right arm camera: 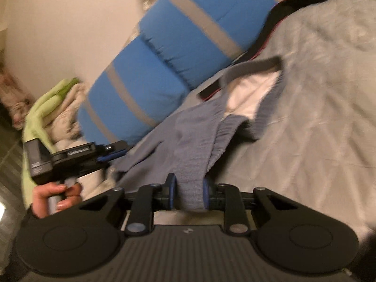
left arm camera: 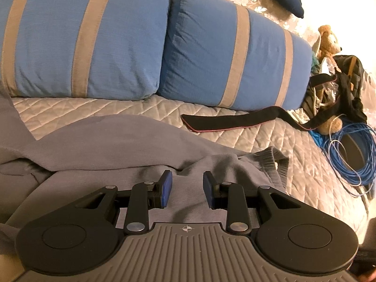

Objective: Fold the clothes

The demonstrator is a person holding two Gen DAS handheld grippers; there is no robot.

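Note:
A grey sweatshirt-like garment (left arm camera: 122, 145) lies rumpled on the quilted bedspread (left arm camera: 305, 159), its ribbed hem (left arm camera: 279, 164) to the right. My left gripper (left arm camera: 187, 188) sits low on it, blue pads a little apart with a thick fold of grey cloth filling the gap and creases running into it. In the right wrist view my right gripper (right arm camera: 188, 193) is shut on a bunched ribbed band of the same garment (right arm camera: 188, 127), whose white lining (right arm camera: 251, 94) shows in an opening beyond. The left gripper (right arm camera: 112, 156), held by a hand (right arm camera: 56, 197), is at the garment's left edge.
Two blue pillows with grey stripes (left arm camera: 94, 40) line the back of the bed. A black strap (left arm camera: 225, 122), a coil of blue cable (left arm camera: 347, 159), a teddy bear (left arm camera: 327, 40) and a black bag (left arm camera: 347, 77) lie at the right. Green and white cloths (right arm camera: 51, 108) are piled at the left.

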